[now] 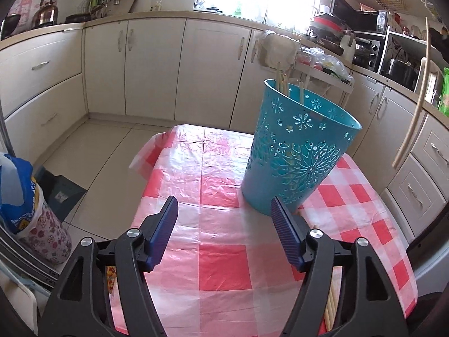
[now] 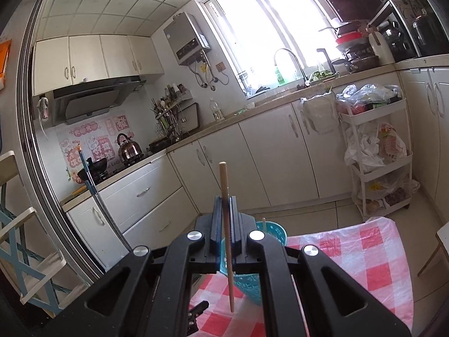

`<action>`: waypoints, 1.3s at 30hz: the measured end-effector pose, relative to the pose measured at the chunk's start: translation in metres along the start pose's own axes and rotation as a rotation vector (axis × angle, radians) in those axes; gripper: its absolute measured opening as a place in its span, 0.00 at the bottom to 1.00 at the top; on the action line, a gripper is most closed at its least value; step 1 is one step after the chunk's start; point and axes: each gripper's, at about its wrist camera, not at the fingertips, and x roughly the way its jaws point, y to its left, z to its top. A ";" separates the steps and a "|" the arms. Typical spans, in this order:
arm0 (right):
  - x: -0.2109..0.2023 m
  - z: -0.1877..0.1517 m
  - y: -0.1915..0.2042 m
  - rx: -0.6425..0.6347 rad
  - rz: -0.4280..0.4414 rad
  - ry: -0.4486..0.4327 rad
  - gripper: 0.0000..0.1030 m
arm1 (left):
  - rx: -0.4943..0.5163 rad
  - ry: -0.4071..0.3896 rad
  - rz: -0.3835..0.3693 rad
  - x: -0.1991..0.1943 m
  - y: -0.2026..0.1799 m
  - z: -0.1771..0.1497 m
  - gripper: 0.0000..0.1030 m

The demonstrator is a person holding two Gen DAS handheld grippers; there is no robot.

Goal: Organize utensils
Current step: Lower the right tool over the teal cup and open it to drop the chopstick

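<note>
While the right tool [image 2: 226, 219] is clamped on a chopstick [image 2: 226, 224], its tip should be steered over the basket [image 1: 297, 151]. The left tool [image 1: 224, 224] is spread wide and empty.

we see: basket [image 1: 297, 151] on surface [image 1: 219, 266], right of centre | chopsticks [image 1: 283, 82] upright in basket | cart [image 2: 376, 151] behind surface, by cabinets [image 1: 157, 67] | kettle [image 2: 129, 147] far left on counter
</note>
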 end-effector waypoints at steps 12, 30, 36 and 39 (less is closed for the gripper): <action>0.066 0.028 0.008 -0.075 -0.052 0.006 0.06 | -0.017 0.003 -0.008 -0.002 -0.001 0.002 0.64; 0.168 -0.048 -0.042 -0.063 -0.218 0.328 0.06 | 0.021 0.039 0.031 0.000 -0.010 0.000 0.71; 0.132 -0.045 -0.034 -0.043 -0.204 0.248 0.06 | 0.040 0.036 0.046 -0.001 -0.013 -0.002 0.74; 0.101 -0.050 -0.027 -0.036 -0.199 0.226 0.06 | 0.053 0.032 0.061 -0.003 -0.015 -0.003 0.76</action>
